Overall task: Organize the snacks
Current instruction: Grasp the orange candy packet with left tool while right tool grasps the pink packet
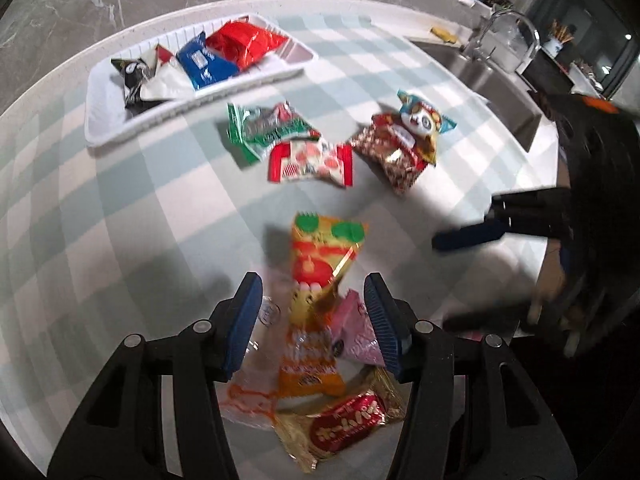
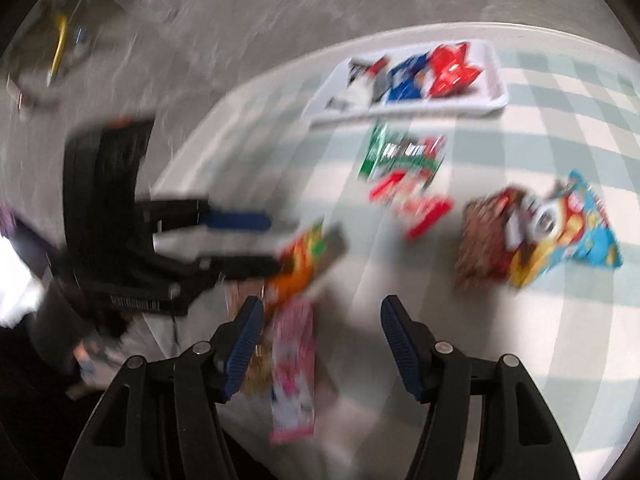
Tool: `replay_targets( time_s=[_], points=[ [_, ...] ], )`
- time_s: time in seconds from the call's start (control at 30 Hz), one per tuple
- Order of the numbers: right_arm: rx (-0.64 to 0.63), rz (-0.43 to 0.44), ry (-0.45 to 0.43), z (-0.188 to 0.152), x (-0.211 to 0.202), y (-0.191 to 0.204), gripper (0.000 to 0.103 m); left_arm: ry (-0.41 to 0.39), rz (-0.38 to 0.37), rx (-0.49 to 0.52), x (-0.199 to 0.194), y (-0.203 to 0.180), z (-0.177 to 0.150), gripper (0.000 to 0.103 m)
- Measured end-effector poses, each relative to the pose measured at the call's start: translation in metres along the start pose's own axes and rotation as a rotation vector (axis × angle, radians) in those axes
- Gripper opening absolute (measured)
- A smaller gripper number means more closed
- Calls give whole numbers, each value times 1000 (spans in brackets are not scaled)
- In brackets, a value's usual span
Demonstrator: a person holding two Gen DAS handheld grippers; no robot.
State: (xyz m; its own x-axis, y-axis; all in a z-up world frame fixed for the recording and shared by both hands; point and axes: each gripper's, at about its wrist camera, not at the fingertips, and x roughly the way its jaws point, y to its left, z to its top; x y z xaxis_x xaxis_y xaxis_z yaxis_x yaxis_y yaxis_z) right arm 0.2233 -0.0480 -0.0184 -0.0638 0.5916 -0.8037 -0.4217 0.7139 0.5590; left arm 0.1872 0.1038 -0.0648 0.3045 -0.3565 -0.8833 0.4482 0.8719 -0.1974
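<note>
My left gripper [image 1: 314,320] is open and hangs over a heap of packets at the near edge of the table. The heap holds an orange packet [image 1: 320,256], a pink packet [image 1: 354,338], a red and gold packet [image 1: 348,428] and a clear one [image 1: 246,398]. No pad presses on any of them. My right gripper [image 2: 324,340] is open too, above the pink packet [image 2: 292,368]; its view is blurred. The white tray [image 1: 100,120] at the far left holds red, blue and black-and-white packets. Each gripper shows in the other's view: the right gripper [image 1: 444,280] and the left gripper [image 2: 274,242].
Mid-table lie a green packet [image 1: 264,128], a red-and-white packet [image 1: 312,160] and a brown packet [image 1: 396,164] with a panda packet [image 1: 424,120] on it. A sink [image 1: 500,92] with a tap [image 1: 512,28] sits at the far right. Checked cloth covers the round table.
</note>
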Motion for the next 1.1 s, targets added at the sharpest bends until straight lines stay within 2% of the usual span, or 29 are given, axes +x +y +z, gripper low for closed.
replay_targets(
  time_s=[0.13,0.3,0.4,0.43,0.57,0.73,0.93,0.97,1.0,1.1],
  points=[
    [-165,-77,79,-20,27,30,65,10,15,-8,4,-7,-5,51],
    [-333,-191,129,-34,54,52,62,18,32,-9,11,-11,-4,51],
    [-404,-256,115,-40,57,59,53,27,42,-6,15,-14,-4,51],
    [-409,-269,109,-41,56,58,45,29,43,-9,16,-14,-5,51],
    [-352,-296,88,-38,47,40,38,40,47,-16,22,-15,-6,51],
    [-285,-337,66,-43,28,16,37,57,49,-11,32,-17,-7,51],
    [-207,-345,43,-51,10,-8,37,67,53,29,44,-22,-7,50],
    [-195,-345,41,-51,10,-11,37,61,59,51,46,-25,-6,47],
    [-186,-346,37,-52,7,-11,37,59,65,66,47,-27,-6,38],
    [-158,-330,28,-51,5,-15,37,60,73,89,50,-32,-4,28]
  ],
)
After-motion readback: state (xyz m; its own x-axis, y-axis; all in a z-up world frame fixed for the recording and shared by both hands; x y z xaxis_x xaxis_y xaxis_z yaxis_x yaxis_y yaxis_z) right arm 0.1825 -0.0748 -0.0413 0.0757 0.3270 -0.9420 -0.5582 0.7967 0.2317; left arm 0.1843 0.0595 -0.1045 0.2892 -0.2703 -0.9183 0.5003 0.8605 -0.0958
